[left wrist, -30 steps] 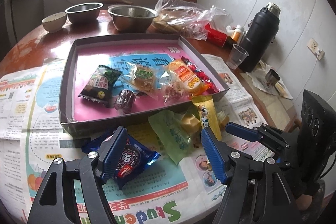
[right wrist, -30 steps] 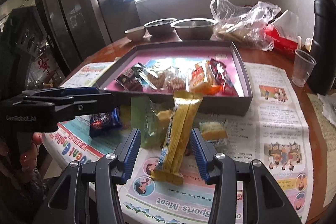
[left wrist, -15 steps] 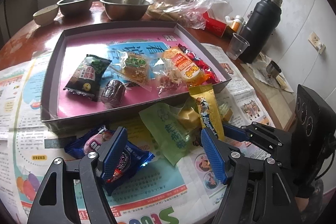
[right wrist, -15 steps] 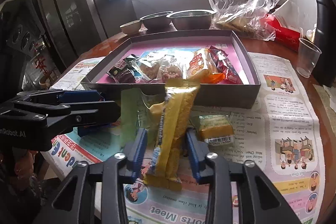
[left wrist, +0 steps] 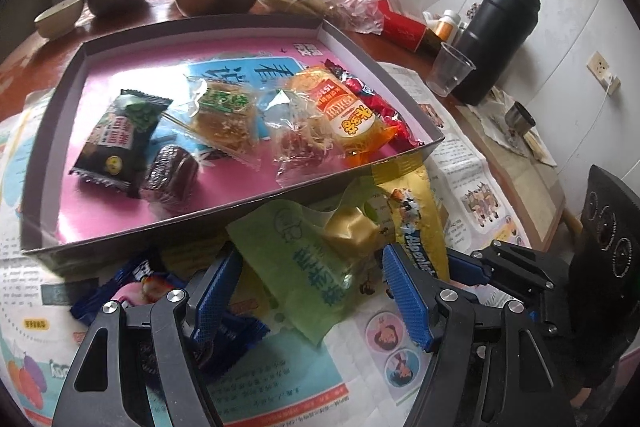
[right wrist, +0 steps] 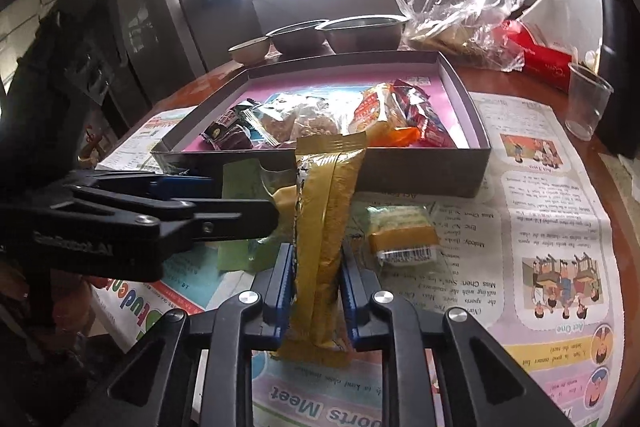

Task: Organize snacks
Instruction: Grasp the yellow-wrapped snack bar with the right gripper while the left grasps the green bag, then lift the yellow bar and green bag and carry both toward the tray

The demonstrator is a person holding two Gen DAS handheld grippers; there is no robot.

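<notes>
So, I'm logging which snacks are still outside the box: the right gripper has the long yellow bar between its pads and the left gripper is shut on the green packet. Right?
Not quite. In the left wrist view the left gripper is open, pads either side of the green packet, not pressing it. The right gripper does have the long yellow bar, closing on it.

Both wrist views look steeply down, close, sharing the snack tray [left wrist: 236, 205].

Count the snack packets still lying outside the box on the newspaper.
4: blue packet at left, green packet in the middle, yellow bar that the right gripper is closing on, small yellow pack beside it. Others may be hidden.
</notes>
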